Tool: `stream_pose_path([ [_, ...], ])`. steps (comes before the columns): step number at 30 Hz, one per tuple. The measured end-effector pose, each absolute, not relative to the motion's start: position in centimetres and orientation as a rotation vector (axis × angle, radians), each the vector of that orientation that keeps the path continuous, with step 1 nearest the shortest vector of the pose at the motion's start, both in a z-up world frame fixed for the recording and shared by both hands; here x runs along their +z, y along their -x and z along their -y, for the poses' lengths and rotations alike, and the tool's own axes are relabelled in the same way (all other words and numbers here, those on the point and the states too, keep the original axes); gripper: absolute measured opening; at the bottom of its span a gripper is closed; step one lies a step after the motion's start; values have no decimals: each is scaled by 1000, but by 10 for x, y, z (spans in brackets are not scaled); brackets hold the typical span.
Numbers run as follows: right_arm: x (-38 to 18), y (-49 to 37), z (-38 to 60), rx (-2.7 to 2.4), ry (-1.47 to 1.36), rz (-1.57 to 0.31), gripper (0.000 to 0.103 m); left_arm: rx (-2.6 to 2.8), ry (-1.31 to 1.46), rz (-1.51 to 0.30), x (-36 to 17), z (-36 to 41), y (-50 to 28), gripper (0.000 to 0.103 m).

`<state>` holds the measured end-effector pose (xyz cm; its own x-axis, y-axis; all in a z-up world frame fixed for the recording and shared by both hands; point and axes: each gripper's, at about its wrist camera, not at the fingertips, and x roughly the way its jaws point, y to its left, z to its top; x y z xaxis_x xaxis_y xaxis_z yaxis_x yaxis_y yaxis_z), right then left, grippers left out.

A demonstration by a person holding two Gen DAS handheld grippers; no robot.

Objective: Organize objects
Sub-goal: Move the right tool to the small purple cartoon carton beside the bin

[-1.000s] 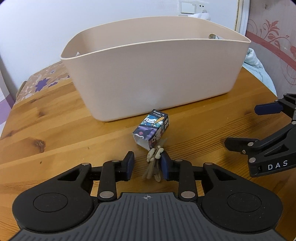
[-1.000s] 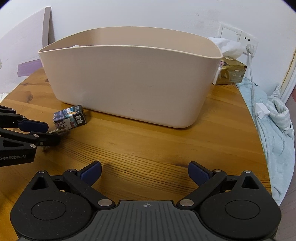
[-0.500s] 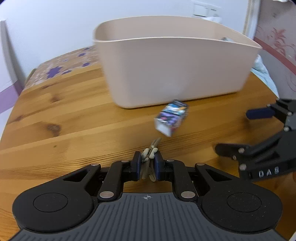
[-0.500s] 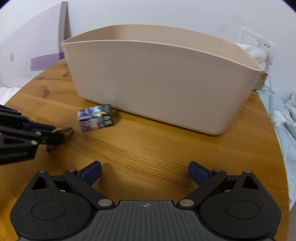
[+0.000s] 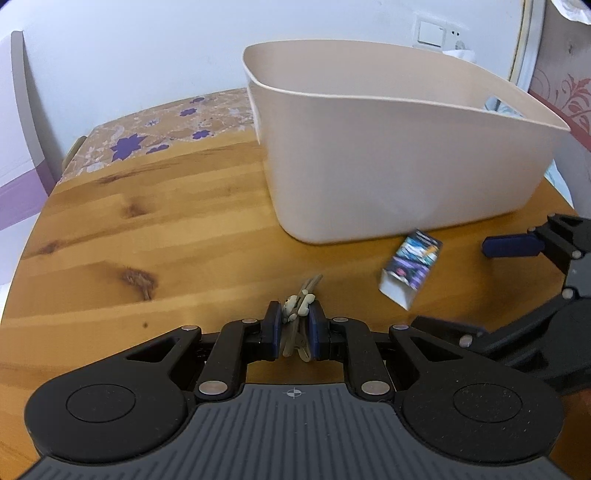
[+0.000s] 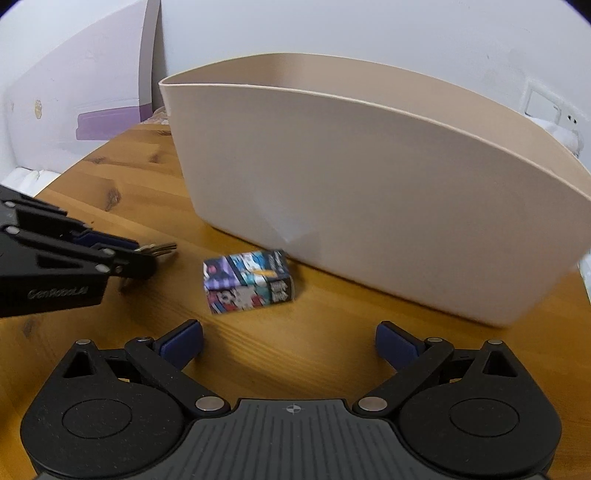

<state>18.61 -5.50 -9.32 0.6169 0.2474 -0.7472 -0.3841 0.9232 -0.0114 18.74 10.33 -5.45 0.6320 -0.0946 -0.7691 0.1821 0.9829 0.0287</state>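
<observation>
**Left tongs clamped on the clip, right tongs spread before the carton**

Nearest to me, my left gripper (image 5: 294, 334) is clenched on a small beige hair clip (image 5: 298, 316); its blue pads (image 5: 274, 328) press the clip from both sides, and the clip's thin prongs poke out ahead over the wooden table (image 5: 147, 229). I cannot tell whether the clip touches the wood.

My right gripper (image 6: 289, 339) is released, its jaws standing wide apart with only bare table between them. Just beyond it lies a small printed carton (image 6: 248, 281) on its side, cartoon pictures on its faces. From the left camera the same carton (image 5: 410, 271) shows an open white end turned toward me, to the right of the clip and apart from it.

Just behind the carton stands a large beige plastic bin (image 6: 369, 192), upright on the table. Beyond the bin is a white wall with a socket plate (image 5: 431, 34).
</observation>
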Motion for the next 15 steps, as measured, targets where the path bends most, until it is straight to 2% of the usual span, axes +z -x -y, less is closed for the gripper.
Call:
stream_pose_path([
  [6, -95, -192, 42, 379, 174, -805, 101, -178, -97, -855, -57, -111, -202, 15],
  [9, -93, -192, 42, 385, 172, -796, 94, -188, -91, -843, -58, -113, -204, 15],
  [12, -91, -192, 39, 386, 169, -784, 83, -194, -90, -839, -59, -114, -206, 15],
  [15, -89, -193, 35, 384, 164, -775, 67, -194, -93, -838, -60, -114, -206, 15],
])
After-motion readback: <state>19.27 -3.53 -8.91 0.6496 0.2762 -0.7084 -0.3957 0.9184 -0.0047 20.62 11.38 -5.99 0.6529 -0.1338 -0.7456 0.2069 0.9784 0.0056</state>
